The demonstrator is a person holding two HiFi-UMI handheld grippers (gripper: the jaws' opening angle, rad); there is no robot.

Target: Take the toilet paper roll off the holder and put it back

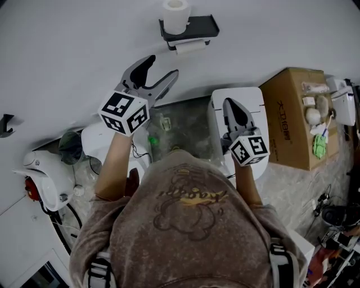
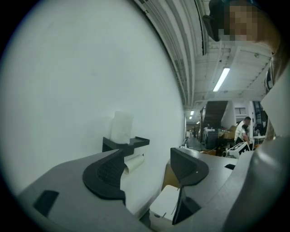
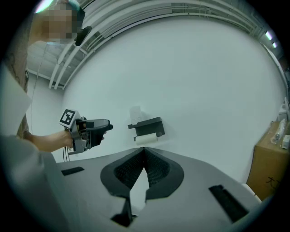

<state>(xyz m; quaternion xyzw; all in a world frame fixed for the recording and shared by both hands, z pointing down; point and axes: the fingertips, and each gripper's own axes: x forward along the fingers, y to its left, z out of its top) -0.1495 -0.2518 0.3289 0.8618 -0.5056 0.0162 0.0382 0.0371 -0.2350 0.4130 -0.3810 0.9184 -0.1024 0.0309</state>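
A black wall holder (image 1: 190,29) carries one white toilet paper roll (image 1: 176,16) standing upright on its shelf, and a second roll (image 1: 190,48) hangs on the bar beneath. My left gripper (image 1: 161,68) is raised toward the wall, below and left of the holder, open and empty. In the left gripper view the holder (image 2: 131,144) and the upright roll (image 2: 121,128) lie ahead between the parted jaws of the left gripper (image 2: 149,170). My right gripper (image 1: 233,107) is lower, over the white toilet, shut with nothing in it. In the right gripper view its closed tips (image 3: 144,152) point at the holder (image 3: 147,124).
A white toilet (image 1: 256,98) stands against the wall under my right gripper. An open cardboard box (image 1: 292,118) with small items on top sits to its right. A white appliance (image 1: 45,174) and cables lie at the lower left. A dark wall hook (image 1: 5,125) is far left.
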